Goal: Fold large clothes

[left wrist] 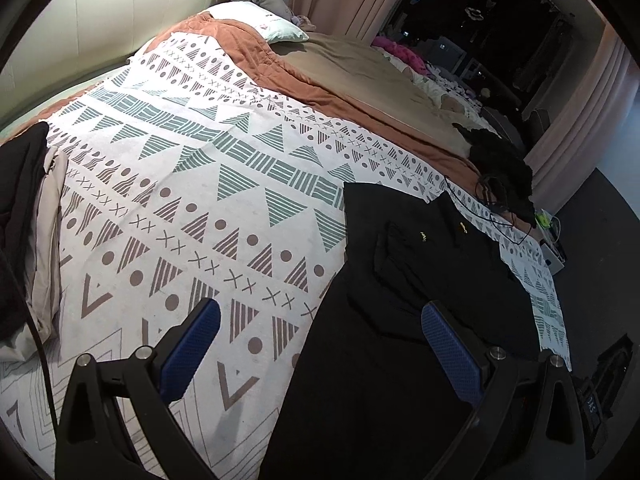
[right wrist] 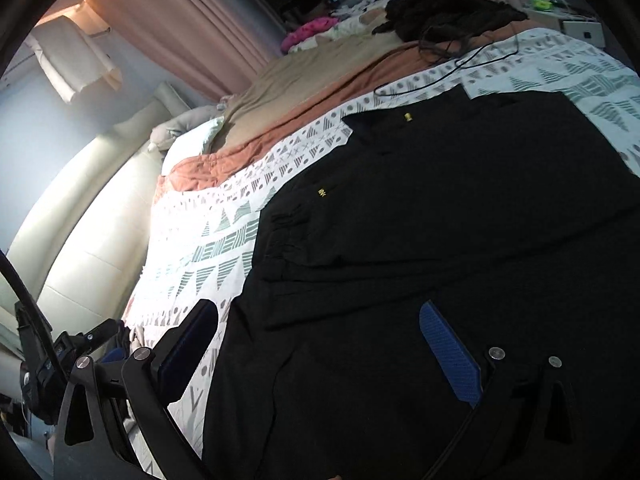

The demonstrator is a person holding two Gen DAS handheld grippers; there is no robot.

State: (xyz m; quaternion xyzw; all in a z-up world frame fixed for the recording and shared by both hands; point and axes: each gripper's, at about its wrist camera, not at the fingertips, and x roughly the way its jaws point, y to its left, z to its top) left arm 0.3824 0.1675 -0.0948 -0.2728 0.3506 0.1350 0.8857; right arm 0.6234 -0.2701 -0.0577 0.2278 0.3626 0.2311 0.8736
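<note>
On patterned bedspread (left wrist: pixel 192 184); black garment (right wrist: pixel 440 220)

Garment (left wrist: pixel 420 280) on bedspread (left wrist: pixel 192 200)

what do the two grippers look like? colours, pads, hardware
Left gripper and right gripper match: black angular finger arms, blue textured pads, round silver pivot pins. A black cable runs past the right gripper's left side. No hands or sleeves visible.

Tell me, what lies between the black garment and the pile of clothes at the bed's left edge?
Only bare patterned bedspread lies between the black garment and the pile of clothes. The left wrist view shows this.
</note>
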